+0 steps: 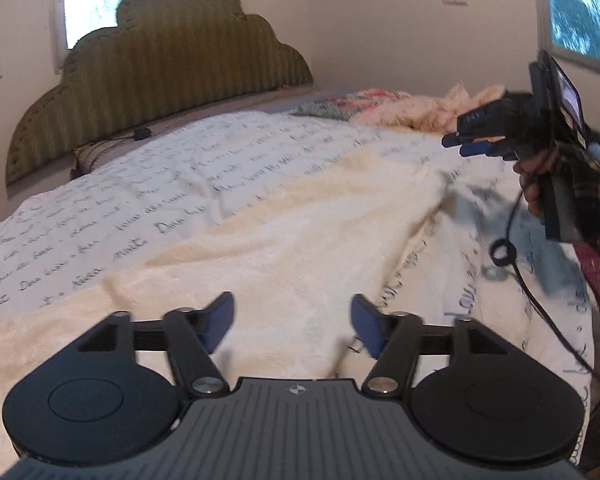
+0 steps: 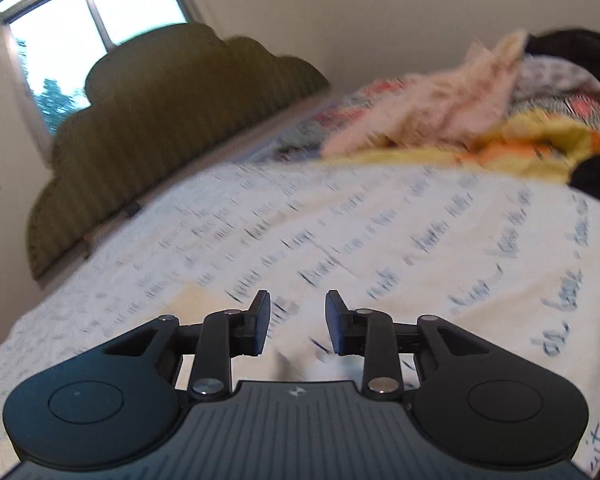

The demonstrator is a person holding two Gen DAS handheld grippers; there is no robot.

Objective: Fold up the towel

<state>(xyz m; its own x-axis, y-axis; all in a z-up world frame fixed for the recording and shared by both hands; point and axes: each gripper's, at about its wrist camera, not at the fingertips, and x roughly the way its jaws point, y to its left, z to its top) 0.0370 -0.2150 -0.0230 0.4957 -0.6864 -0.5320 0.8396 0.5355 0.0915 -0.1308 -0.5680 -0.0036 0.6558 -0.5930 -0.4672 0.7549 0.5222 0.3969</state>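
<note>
left gripper agape — towel beneath

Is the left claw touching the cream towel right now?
Apart. The left wrist view shows the left claw open, both pads clear, with the towel lying flat on the bed below; nothing is pinched between them.

Fluffy cream towel, soft pile; smooth printed cotton bedsheet under it; ribbed olive fabric headboard; matt black plastic left gripper.
</note>
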